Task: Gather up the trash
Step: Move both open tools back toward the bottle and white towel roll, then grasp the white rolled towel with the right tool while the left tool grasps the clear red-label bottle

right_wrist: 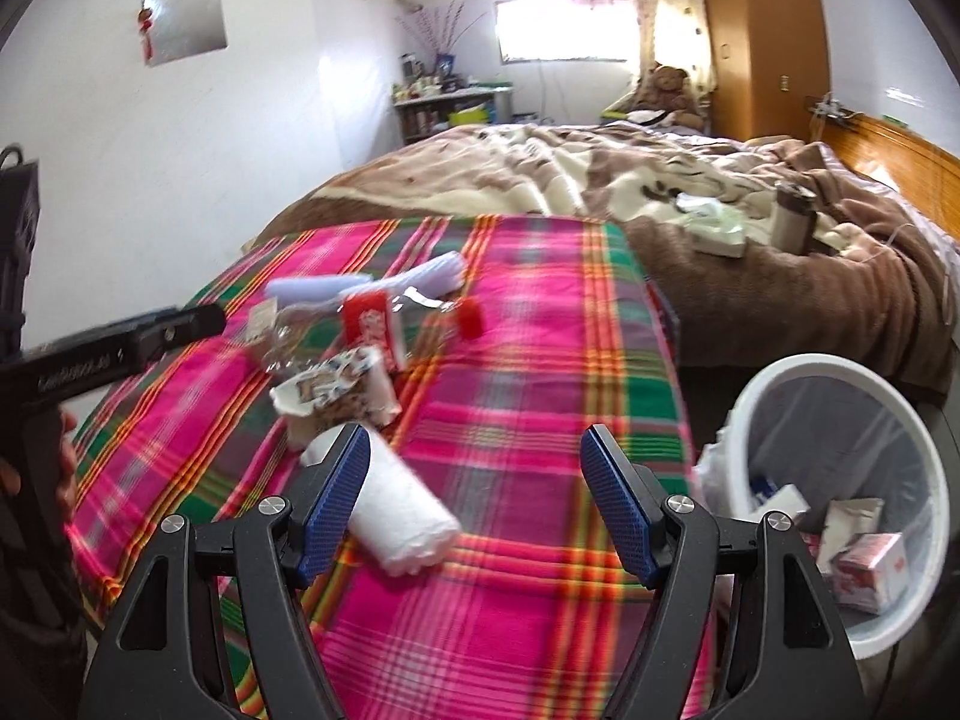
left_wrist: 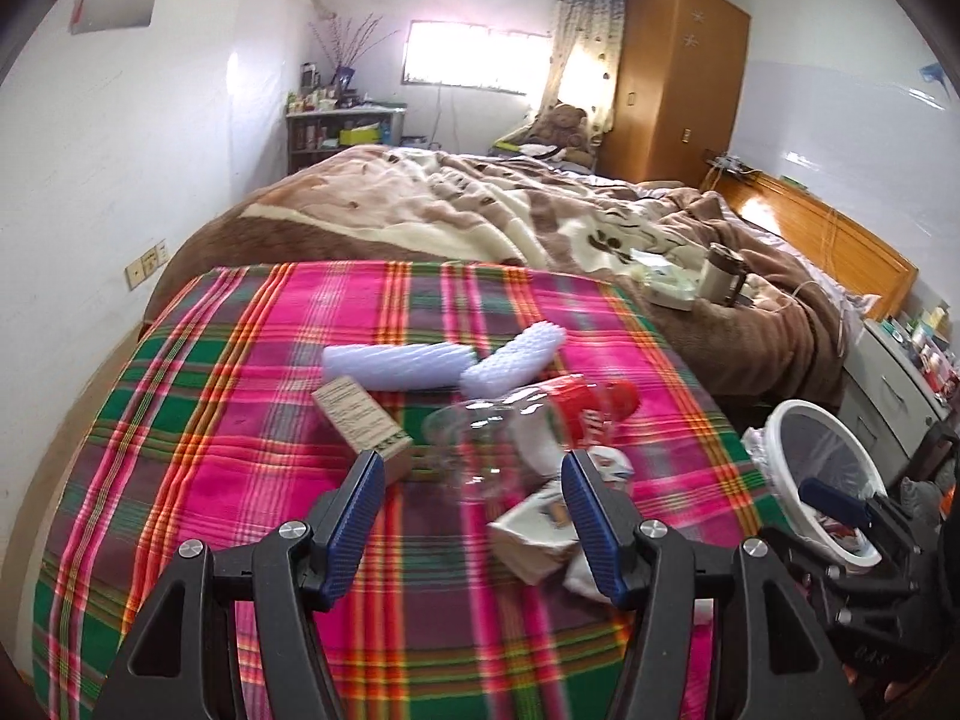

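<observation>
Trash lies on a plaid blanket [left_wrist: 240,396]: a clear plastic bottle with red label and cap [left_wrist: 528,414], two white foam sleeves [left_wrist: 396,363], a small brown carton [left_wrist: 360,414] and crumpled paper packaging [left_wrist: 534,534]. My left gripper [left_wrist: 474,510] is open and empty just before the bottle. My right gripper [right_wrist: 474,504] is open and empty over the blanket [right_wrist: 540,330], with a white paper roll [right_wrist: 396,510] by its left finger. The bottle [right_wrist: 372,324] and a crumpled cup [right_wrist: 336,390] lie further off. A white bin [right_wrist: 840,480] holding several boxes stands at the right.
The bin [left_wrist: 822,468] stands off the bed's right edge, with the right gripper above it in the left wrist view. A brown quilt [left_wrist: 480,210] carries a thermos [left_wrist: 720,276] and a tissue pack. A wardrobe, a shelf and a wooden headboard stand beyond.
</observation>
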